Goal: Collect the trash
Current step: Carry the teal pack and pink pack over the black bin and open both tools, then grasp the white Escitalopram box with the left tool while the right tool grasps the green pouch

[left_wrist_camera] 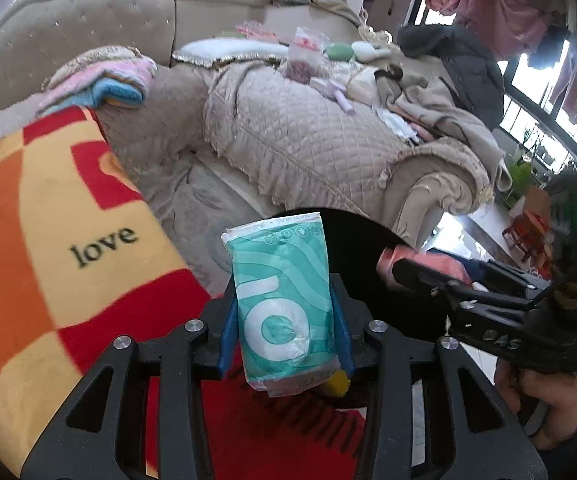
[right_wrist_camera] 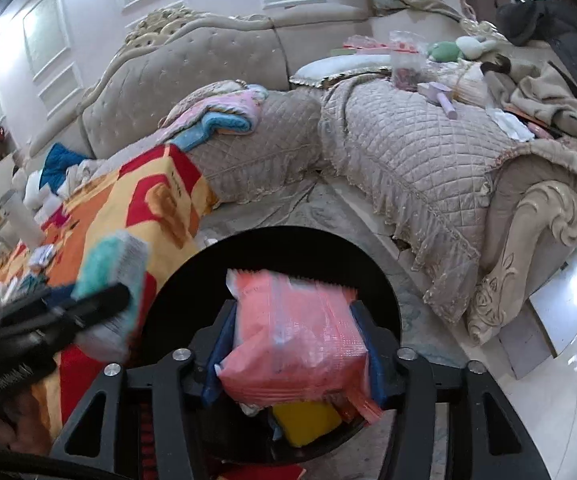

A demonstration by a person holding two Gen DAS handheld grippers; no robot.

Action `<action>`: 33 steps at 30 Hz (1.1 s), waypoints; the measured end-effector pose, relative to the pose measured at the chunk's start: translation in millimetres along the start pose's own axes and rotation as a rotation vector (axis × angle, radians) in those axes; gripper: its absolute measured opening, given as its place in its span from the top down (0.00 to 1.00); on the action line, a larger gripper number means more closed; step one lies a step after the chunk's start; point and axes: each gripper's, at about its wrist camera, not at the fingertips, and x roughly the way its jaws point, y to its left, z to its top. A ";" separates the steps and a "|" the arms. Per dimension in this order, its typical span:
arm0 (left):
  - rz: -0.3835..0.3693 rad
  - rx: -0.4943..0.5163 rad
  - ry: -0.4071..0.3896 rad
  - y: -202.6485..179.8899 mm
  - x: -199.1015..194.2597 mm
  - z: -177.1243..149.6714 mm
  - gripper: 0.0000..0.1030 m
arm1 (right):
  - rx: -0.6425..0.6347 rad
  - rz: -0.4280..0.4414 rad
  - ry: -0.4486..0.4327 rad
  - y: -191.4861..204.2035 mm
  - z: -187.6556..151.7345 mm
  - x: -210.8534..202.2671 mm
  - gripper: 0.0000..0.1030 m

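My left gripper (left_wrist_camera: 284, 320) is shut on a teal and white tissue pack (left_wrist_camera: 284, 300), held upright at the rim of a round black bin (left_wrist_camera: 352, 240). My right gripper (right_wrist_camera: 292, 348) is shut on a pink plastic packet (right_wrist_camera: 296, 340), held over the open black bin (right_wrist_camera: 192, 280). In the bin below lie a yellow item (right_wrist_camera: 306, 420) and other scraps. The left wrist view shows the right gripper (left_wrist_camera: 408, 272) with the pink packet (left_wrist_camera: 428, 262) at the right. The right wrist view shows the left gripper (right_wrist_camera: 100, 300) with the teal pack (right_wrist_camera: 108, 264) at the left, blurred.
A table under a red, orange and yellow "love" cloth (left_wrist_camera: 68, 240) stands left of the bin, with small items (right_wrist_camera: 28, 264) on it. A beige quilted sofa (left_wrist_camera: 308, 132) with clothes and clutter runs behind. Glossy floor (right_wrist_camera: 548, 360) lies to the right.
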 end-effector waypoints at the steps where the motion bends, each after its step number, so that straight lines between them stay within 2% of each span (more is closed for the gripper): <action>1: -0.010 -0.005 0.010 0.2 2.2 -0.8 0.55 | 0.019 0.012 -0.002 -2.6 0.7 0.5 0.40; 3: -0.024 0.002 0.004 -1.3 1.6 0.6 0.53 | 0.053 0.027 -0.010 -7.3 2.2 0.0 0.40; 6: -0.027 0.007 -0.011 -3.1 -5.6 -0.8 0.45 | 0.058 0.010 -0.018 -6.0 3.9 -1.5 0.40; 12: 0.010 -0.055 -0.027 15.1 -23.1 -6.3 0.44 | 0.014 -0.023 -0.080 12.4 7.4 -13.9 0.40; 18: 0.083 -0.154 -0.126 51.2 -86.2 -17.7 0.44 | -0.012 0.032 -0.175 44.7 8.8 -34.0 0.40; 21: 0.156 -0.219 -0.190 88.2 -134.6 -23.6 0.44 | -0.030 0.089 -0.177 72.3 5.7 -32.3 0.40; 24: 0.231 -0.237 -0.216 126.1 -172.0 -32.9 0.44 | -0.072 0.138 -0.159 109.5 -1.1 -24.9 0.40; 25: 0.278 -0.240 -0.217 148.7 -188.6 -40.1 0.44 | -0.089 0.153 -0.155 122.4 -4.1 -22.1 0.40; 30: 0.488 -0.305 -0.190 239.5 -235.5 -89.0 0.44 | -0.258 0.220 -0.109 194.6 -21.7 -1.6 0.40; 33: 0.581 -0.402 -0.145 297.0 -251.6 -125.4 0.44 | -0.309 0.258 -0.076 225.0 -30.3 10.1 0.40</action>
